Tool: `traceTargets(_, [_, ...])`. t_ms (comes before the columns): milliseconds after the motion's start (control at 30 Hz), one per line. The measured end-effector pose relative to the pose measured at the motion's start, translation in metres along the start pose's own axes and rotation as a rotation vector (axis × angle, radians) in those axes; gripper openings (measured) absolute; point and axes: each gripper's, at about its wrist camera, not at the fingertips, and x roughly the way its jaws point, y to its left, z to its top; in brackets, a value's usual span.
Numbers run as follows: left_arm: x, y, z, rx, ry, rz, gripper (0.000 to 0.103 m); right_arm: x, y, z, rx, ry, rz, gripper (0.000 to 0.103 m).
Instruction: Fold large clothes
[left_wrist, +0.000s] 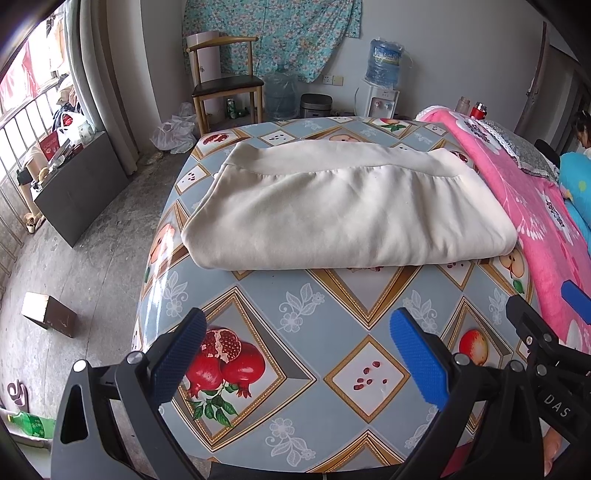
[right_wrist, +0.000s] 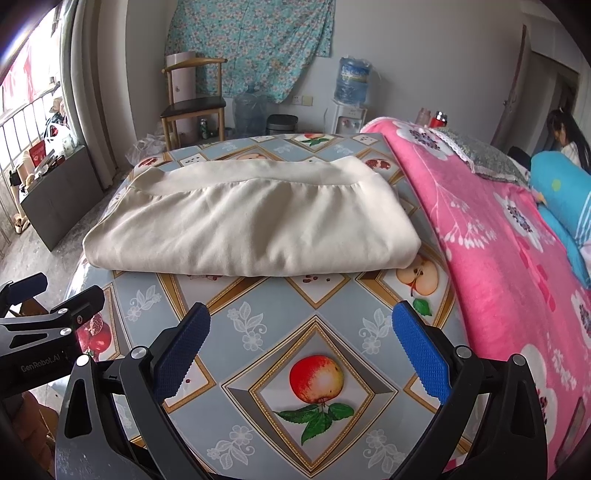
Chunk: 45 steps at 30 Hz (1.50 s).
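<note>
Fingers wide apart (both grippers), empty, near folded garment.

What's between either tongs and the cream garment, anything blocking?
Nothing visible. Both the left tongs and right tongs are open, facing the folded cream garment across bare patterned tablecloth. Pink blanket lies off to the right.

Daylight floods from the window on my left, blowing it out. Glare streaks the tablecloth; both views are sharp, bowed at dark corners.
</note>
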Motion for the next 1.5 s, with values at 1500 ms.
traceTargets(1500, [0.0004,-0.0016,0.0000,0.002,0.004,0.000,0.098,-0.0007,-0.0058,-0.0013,-0.013,0.004,0.001,0.096])
